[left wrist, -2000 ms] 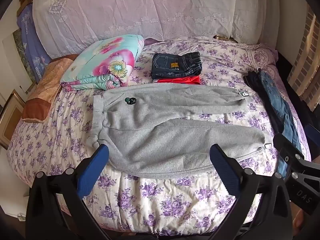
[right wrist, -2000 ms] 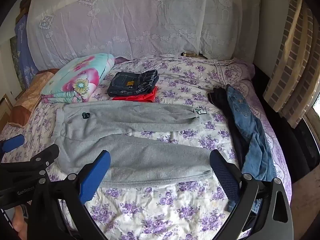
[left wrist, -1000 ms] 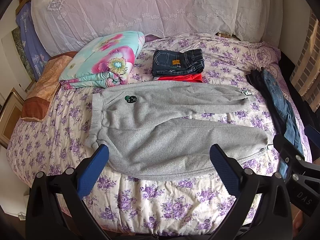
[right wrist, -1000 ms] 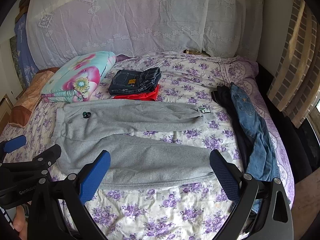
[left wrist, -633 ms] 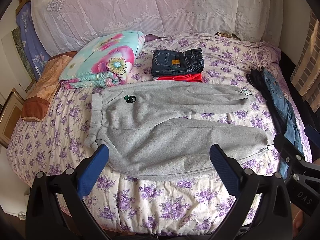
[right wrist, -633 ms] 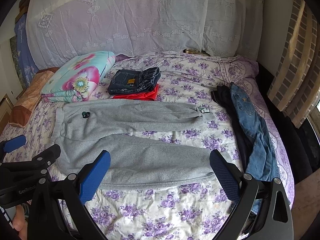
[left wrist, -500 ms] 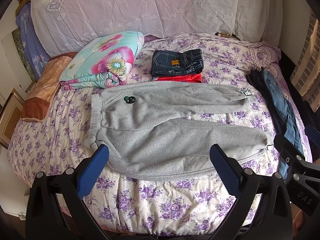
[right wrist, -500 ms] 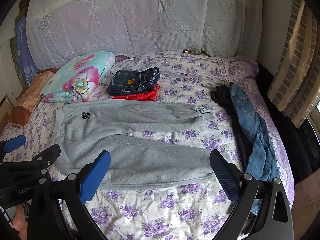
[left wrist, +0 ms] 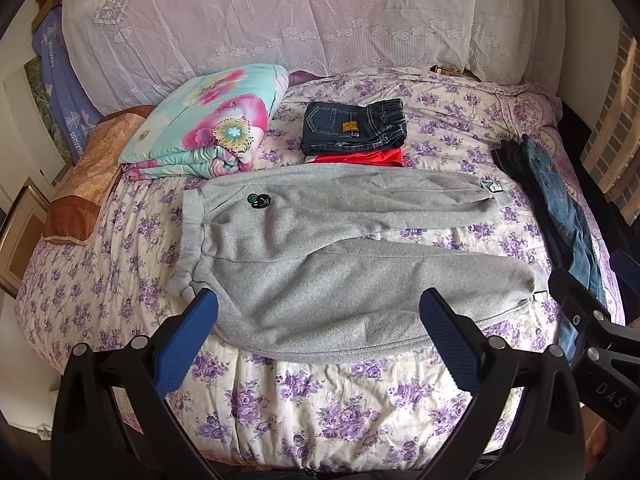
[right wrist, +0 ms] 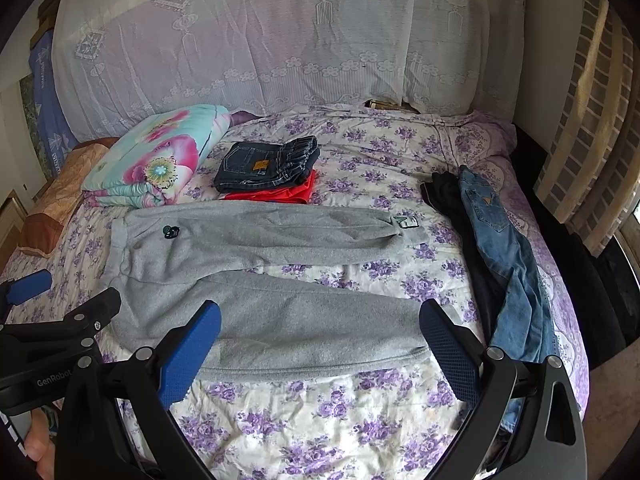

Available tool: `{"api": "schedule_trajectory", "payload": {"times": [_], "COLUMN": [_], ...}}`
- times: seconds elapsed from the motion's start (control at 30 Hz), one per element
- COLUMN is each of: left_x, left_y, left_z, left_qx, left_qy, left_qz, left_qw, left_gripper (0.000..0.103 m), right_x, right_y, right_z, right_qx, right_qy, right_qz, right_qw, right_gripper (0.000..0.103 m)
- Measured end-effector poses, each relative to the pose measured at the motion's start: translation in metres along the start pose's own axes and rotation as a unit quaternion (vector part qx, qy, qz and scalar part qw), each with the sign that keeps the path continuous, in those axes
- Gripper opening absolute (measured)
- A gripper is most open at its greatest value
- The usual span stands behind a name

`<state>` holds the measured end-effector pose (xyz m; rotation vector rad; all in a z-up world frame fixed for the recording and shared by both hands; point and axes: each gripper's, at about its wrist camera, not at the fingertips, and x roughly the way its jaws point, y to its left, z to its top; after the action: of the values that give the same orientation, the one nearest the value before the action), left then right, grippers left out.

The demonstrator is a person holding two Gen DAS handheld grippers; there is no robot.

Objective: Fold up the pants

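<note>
Quilt (left wrist: 208,128) – jeans stack (left wrist: 354,128)

Bed (left wrist: 320,392) with purple-flowered cover. Grey sweatpants (left wrist: 320,256) spread flat at centre, waistband left. Folded floral quilt (left wrist: 208,124) upper left. Folded dark jeans (left wrist: 354,126) atop red garment (left wrist: 360,158), upper centre. Blue jeans (left wrist: 568,216) over dark garment (right wrist: 452,200), right edge.

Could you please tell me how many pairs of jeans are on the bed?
2: dark folded jeans on the red garment near the quilt; light blue jeans unfolded along the right edge. Others may be hidden.
</note>
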<state>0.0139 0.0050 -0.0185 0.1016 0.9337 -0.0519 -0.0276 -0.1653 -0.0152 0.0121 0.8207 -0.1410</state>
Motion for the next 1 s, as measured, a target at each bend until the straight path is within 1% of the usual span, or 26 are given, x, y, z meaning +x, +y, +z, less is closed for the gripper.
{"api": "schedule_trajectory", "payload": {"times": [1.0], "left_x": [-0.0001], "left_y": [-0.0007], "left_z": [0.0001], "left_qx": [0.001], "left_qy": [0.001], "left_qz": [0.0], "left_qw": [1.0], "left_gripper": [0.098], "right_x": [0.0018], "right_y": [-0.0003], "right_z": [0.0], "right_qx": [0.001], "right_qy": [0.001], "right_qz": [0.002], "right_qw": [1.0], "right_gripper": [0.1]}}
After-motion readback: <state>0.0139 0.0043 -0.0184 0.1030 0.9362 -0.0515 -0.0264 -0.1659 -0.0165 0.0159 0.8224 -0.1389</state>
